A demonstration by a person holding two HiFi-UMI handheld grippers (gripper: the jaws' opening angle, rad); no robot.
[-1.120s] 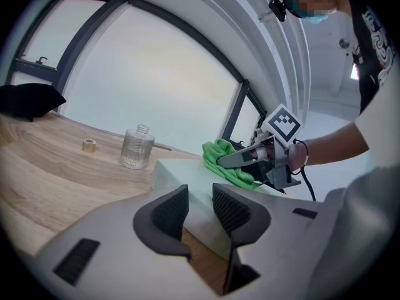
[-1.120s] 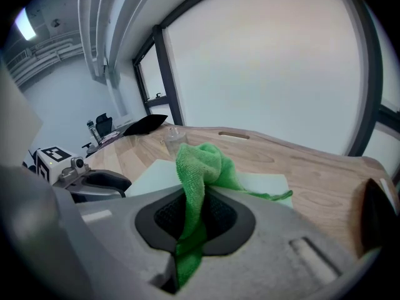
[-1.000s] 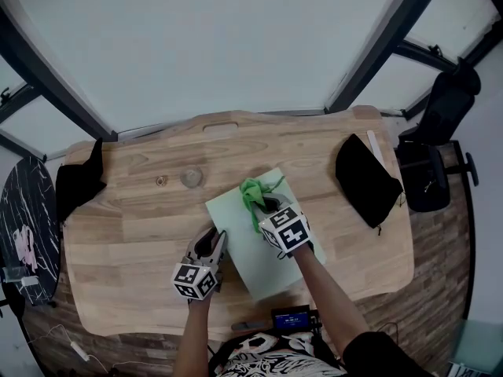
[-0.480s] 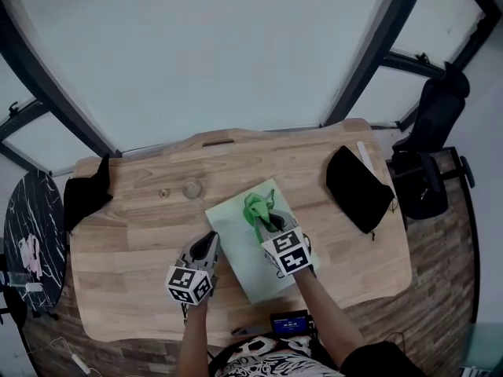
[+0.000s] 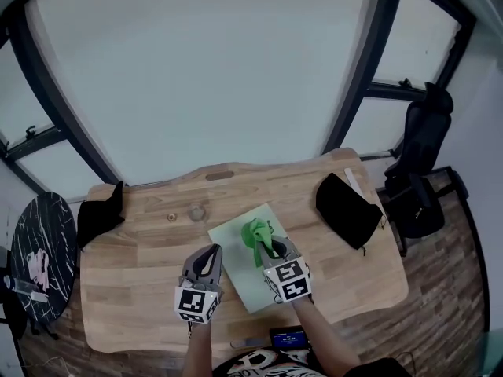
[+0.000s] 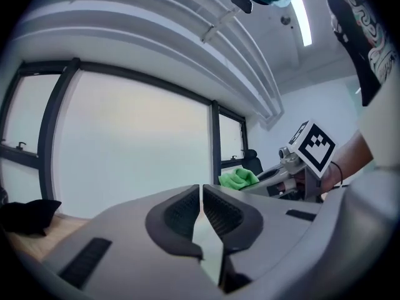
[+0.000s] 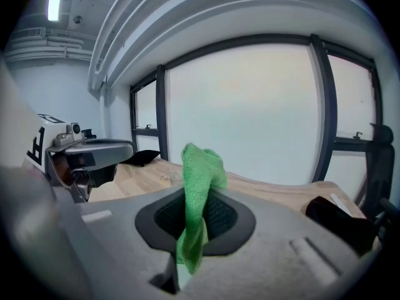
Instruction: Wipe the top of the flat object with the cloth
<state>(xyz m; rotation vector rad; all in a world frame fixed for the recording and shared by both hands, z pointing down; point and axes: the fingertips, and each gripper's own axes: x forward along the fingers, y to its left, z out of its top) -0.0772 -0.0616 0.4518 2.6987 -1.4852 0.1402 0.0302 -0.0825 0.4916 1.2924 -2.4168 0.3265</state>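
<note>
An office-style room: a pale wooden desk (image 5: 126, 281) stands against tall, dark-framed windows (image 5: 204, 77). A black office chair (image 5: 420, 159) sits to its right and a round marble side table (image 5: 39, 250) to its left, on wood-plank flooring (image 5: 448, 289). A strip light (image 6: 305, 19) runs along the ceiling.

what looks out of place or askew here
The pale green flat board lies at an angle to the edges of the wooden table. The green cloth is bunched in the right gripper, not spread. Nothing looks spilled or damaged.

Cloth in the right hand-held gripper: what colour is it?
Bright green; the cloth shows best in the right gripper view.
</note>
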